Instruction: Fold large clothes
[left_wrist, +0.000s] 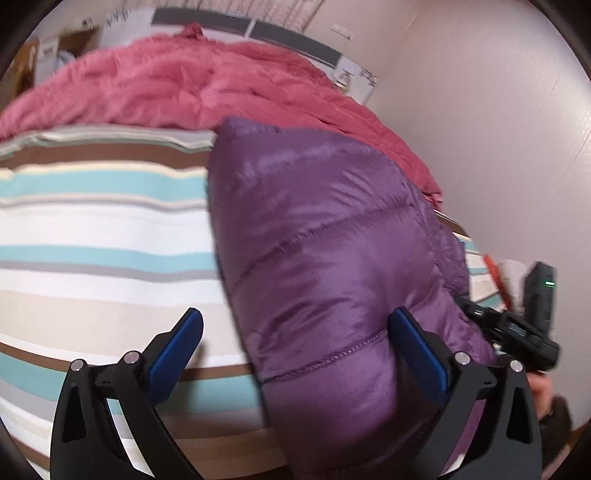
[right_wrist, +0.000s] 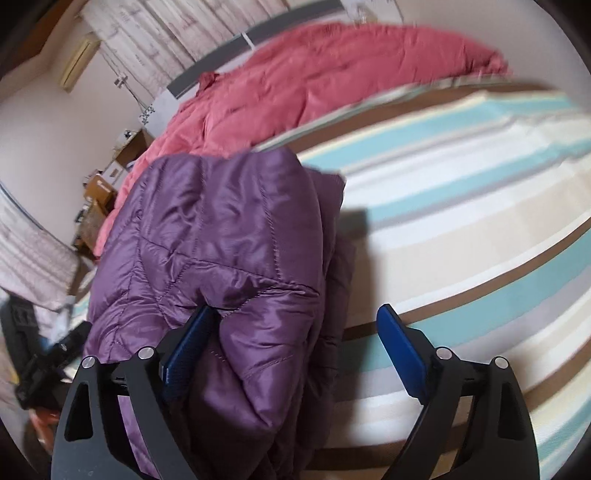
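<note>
Left wrist view: my left gripper (left_wrist: 295, 347) fingers gaped wide, empty | right gripper (right_wrist: 295, 343) likewise | purple puffer jacket (left_wrist: 332, 240) lay folded between both pairs on bed (left_wrist: 92, 229) | judged light, slippery, springy; I'd pinch hem seam.

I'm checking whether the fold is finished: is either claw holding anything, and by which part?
Nothing held. Left claw and right claw both gape over the purple jacket.
</note>
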